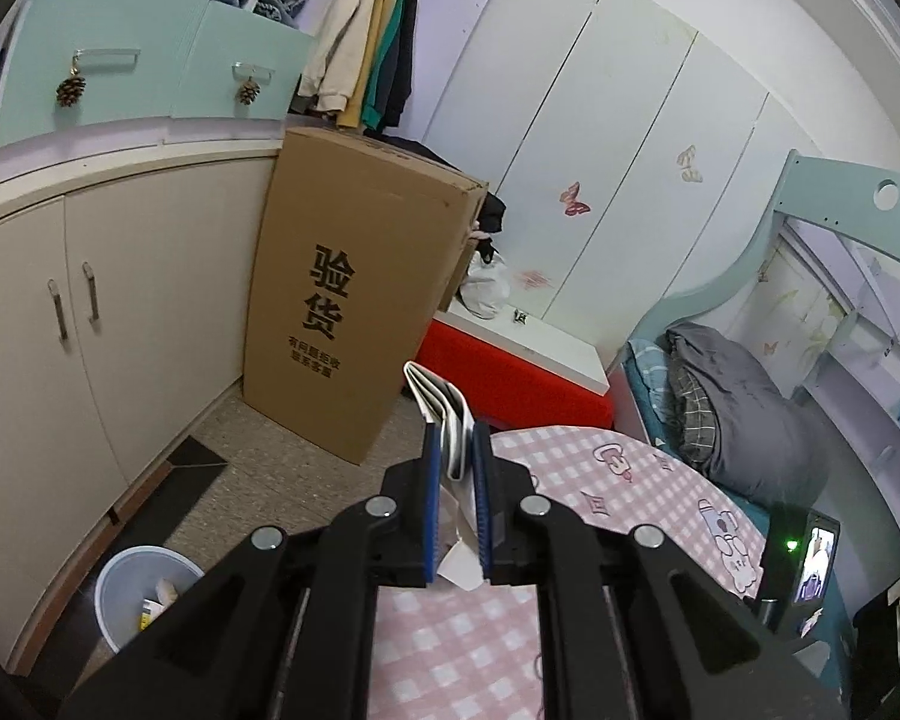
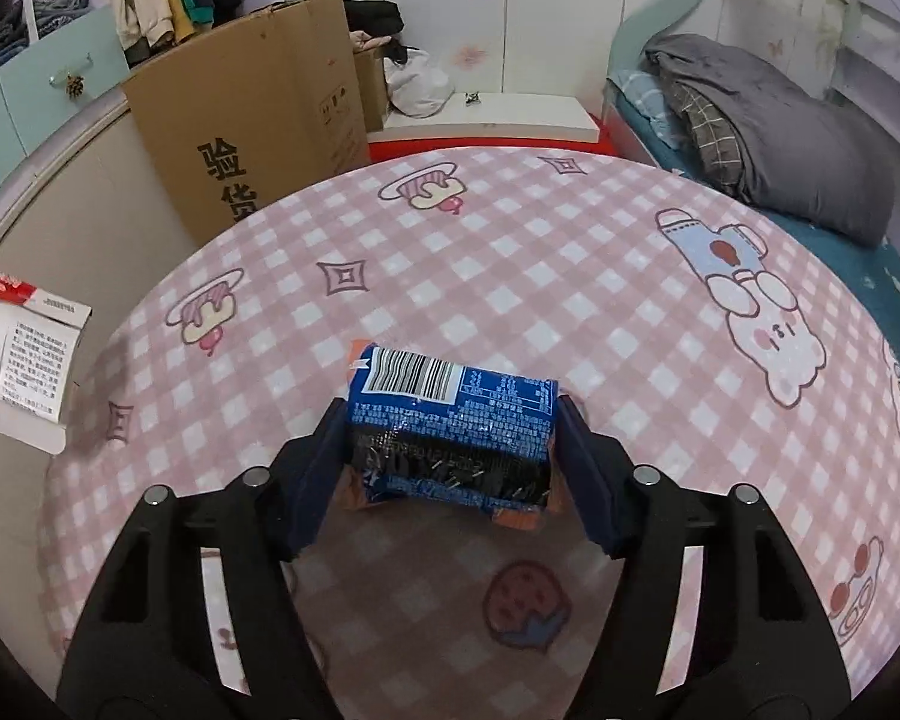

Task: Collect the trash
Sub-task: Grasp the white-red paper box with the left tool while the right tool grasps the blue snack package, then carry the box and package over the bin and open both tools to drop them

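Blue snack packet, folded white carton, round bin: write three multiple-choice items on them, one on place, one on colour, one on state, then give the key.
1. Where is the round pale plastic bin?
A. on the floor by the cream cabinet
B. on the bed
C. on the table

2. What colour is the checked cloth on the table?
A. green
B. pink and white
C. yellow

3. What does the left gripper hold?
A. nothing
B. a pine cone
C. a folded white carton

Key: 1 A, the bin stands on the floor below the cabinet doors. 2 B, pink and white squares show. 3 C, the carton sits clamped between the blue pads, while the right gripper grips the blue snack packet.
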{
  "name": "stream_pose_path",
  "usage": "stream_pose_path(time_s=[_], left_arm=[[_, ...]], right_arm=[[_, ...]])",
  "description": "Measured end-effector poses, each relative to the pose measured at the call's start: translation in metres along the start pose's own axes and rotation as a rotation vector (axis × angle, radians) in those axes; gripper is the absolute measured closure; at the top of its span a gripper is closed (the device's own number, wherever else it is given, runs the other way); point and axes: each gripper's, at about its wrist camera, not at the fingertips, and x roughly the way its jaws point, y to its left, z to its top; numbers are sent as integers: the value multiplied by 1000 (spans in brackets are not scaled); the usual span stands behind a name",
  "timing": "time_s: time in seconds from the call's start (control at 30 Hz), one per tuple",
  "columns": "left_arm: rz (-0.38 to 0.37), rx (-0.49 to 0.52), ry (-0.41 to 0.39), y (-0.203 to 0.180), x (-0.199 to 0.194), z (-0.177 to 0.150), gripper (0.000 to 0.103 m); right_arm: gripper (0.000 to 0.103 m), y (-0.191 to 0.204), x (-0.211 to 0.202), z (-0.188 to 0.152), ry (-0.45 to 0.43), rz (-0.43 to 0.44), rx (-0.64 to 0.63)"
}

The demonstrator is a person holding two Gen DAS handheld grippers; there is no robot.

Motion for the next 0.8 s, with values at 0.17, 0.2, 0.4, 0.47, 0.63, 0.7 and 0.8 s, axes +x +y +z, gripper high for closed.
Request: stream_pose_path(time_s=[0.17,0.2,0.4,0.47,0.63,0.7,0.8], left_arm=[[19,-8,-3,18,-15,2,94],[24,-10,-7,23,-20,3,94],[64,-25,-26,57,-49,6,94],[87,-34,-27,73,-60,7,94],[158,-59,-32,116,-85,8,94],[188,-70,-37,134,-92,10,93],[233,-94,-36,165,-102,12,93]], right_arm=[[39,24,-22,-13,-24,58,-6],[39,33,-30,-14,-36,82,-12],[39,96,-71,-20,-82,236,-65],[39,134,-89,-25,-93,317,-99],[39,197,-104,-40,-91,416,-167],[39,217,-106,-46,-84,442,-187],[39,247,-104,-54,-67,486,-220]])
